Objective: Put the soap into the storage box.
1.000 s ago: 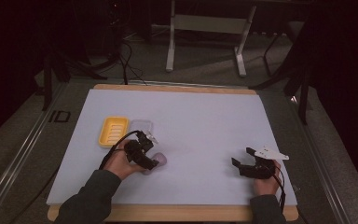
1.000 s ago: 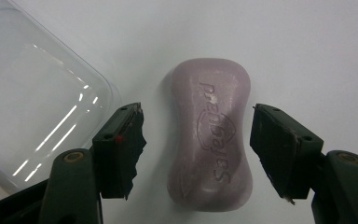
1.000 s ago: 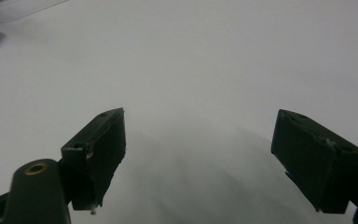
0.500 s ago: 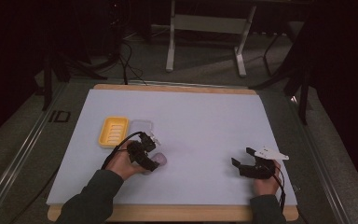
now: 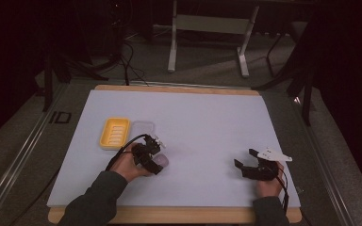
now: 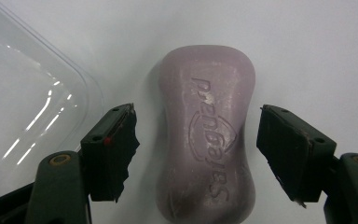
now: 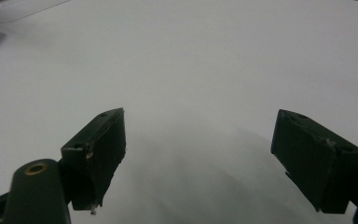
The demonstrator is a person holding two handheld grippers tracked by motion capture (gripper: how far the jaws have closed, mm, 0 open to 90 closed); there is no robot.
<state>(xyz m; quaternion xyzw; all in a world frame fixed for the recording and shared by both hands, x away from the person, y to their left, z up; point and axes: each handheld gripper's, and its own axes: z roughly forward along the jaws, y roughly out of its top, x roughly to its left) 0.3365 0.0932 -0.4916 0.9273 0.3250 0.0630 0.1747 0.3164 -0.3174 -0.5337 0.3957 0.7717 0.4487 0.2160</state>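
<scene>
A purple soap bar [image 6: 205, 140] with an embossed brand mark lies flat on the white table sheet [image 5: 207, 122]. My left gripper [image 6: 200, 130] points down over it, one jaw on each side. Its jaws have just been opening, and a gap shows between each pad and the soap, so it is open. In the high view the left gripper [image 5: 155, 158] sits at the front left with the soap bar [image 5: 164, 163] at its tip. My right gripper [image 5: 246, 160] rests at the front right, open, with bare table between its fingers [image 7: 98, 140].
A yellow soap dish [image 5: 115, 133] and a clear plastic lid [image 5: 143, 127] lie side by side just behind the left hand. The lid's edge [image 6: 37, 107] lies close to the left of the soap. A wooden board edge [image 5: 169, 215] borders the sheet.
The left hand has shifted only slightly over the soap, which lies in the same spot. The right hand has kept still.
</scene>
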